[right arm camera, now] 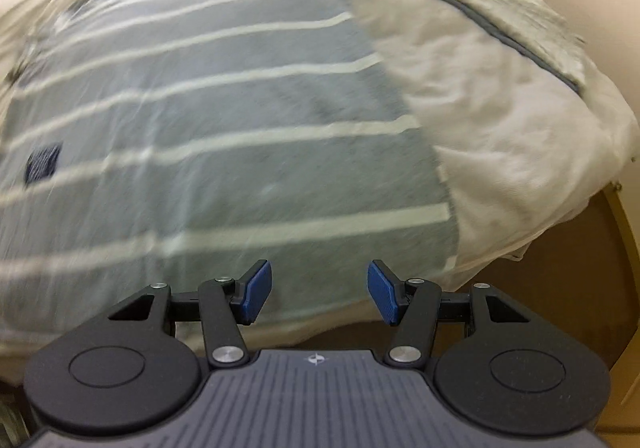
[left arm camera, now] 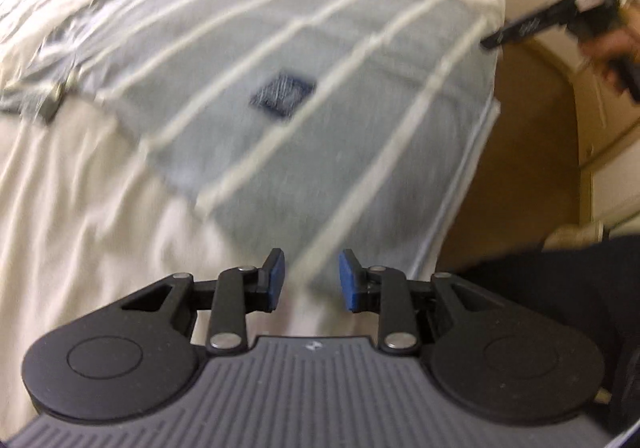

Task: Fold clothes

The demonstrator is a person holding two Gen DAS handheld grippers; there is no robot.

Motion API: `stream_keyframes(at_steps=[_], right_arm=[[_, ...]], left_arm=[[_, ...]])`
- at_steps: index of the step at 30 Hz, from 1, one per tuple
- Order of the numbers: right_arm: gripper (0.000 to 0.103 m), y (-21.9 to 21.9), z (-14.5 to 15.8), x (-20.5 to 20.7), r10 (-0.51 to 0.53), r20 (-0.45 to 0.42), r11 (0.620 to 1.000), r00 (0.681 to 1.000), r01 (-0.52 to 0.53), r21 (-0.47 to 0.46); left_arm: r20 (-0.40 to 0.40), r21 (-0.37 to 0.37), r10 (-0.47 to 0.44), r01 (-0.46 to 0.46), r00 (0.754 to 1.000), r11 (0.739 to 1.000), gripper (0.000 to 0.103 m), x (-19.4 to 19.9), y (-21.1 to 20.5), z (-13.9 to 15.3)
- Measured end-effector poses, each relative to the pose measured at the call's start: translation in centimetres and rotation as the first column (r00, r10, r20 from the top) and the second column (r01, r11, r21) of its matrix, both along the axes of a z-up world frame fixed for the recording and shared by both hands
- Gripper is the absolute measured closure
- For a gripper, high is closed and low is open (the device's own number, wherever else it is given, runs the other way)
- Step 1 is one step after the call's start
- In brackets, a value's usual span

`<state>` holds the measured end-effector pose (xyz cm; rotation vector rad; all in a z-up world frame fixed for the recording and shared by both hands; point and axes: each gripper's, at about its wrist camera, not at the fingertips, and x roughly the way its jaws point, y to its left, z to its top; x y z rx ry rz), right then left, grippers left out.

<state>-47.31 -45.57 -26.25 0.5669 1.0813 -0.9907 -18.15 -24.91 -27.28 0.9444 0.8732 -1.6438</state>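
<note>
A grey shirt (left arm camera: 280, 48) with white stripes and a dark blue patch (left arm camera: 282, 92) lies spread flat on a cream bed sheet (left arm camera: 80, 208). My left gripper (left arm camera: 312, 280) hovers open over the shirt's near corner, nothing between its blue pads. In the right wrist view the same shirt (right arm camera: 220, 168) fills the middle, its patch (right arm camera: 42, 162) at the far left. My right gripper (right arm camera: 320, 292) stands open above the shirt's near hem with nothing in it. Both views are motion-blurred.
The bed's edge drops to a brown floor (left arm camera: 528, 168) on the right. A hand (left arm camera: 612, 48) holding the other gripper's handle shows at upper right, a dark trouser leg (left arm camera: 540, 288) below it. Cream bedding with a grey strip (right arm camera: 508, 36) lies right of the shirt.
</note>
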Motion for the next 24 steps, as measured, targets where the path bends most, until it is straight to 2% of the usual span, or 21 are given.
stream_keyframes(at_steps=[5, 8, 14, 16, 21, 23, 24], right_arm=[[0.047, -3.2, -1.3, -1.7, -0.055, 0.044, 0.998, 0.998, 0.054, 0.02], [0.047, -4.6, -2.2, -2.3, -0.06, 0.008, 0.998, 0.998, 0.06, 0.013], [0.046, -6.2, -0.1, -2.6, -0.074, 0.016, 0.997, 0.997, 0.075, -0.001], [0.045, -6.4, 1.2, -2.0, -0.073, 0.027, 0.997, 0.997, 0.073, -0.003], [0.037, -6.4, 4.9, 0.7, -0.028, 0.057, 0.999, 0.998, 0.029, -0.022], [0.033, -6.5, 6.3, 1.9, -0.016, 0.076, 1.0, 0.997, 0.018, -0.02], [0.032, -6.6, 7.0, 2.5, -0.014, 0.086, 1.0, 0.996, 0.016, -0.016]], left_arm=[[-0.01, -0.002, 0.004, -0.004, 1.0, 1.0, 0.078, -1.6, -3.2, -0.7], [0.004, 0.004, 0.035, -0.035, 0.999, 0.999, 0.078, -1.6, -4.3, 0.0], [0.057, 0.002, 0.136, -0.136, 0.989, 0.991, 0.071, -0.6, -6.6, 2.6], [0.066, -0.01, 0.184, -0.184, 0.981, 0.983, 0.063, 0.0, -7.4, 3.8], [0.058, -0.046, 0.304, -0.301, 0.951, 0.952, 0.053, 0.9, -9.8, 6.8], [0.059, -0.063, 0.346, -0.342, 0.936, 0.937, 0.037, 1.0, -10.7, 7.9], [0.061, -0.075, 0.368, -0.363, 0.928, 0.929, 0.035, 1.0, -11.2, 8.4]])
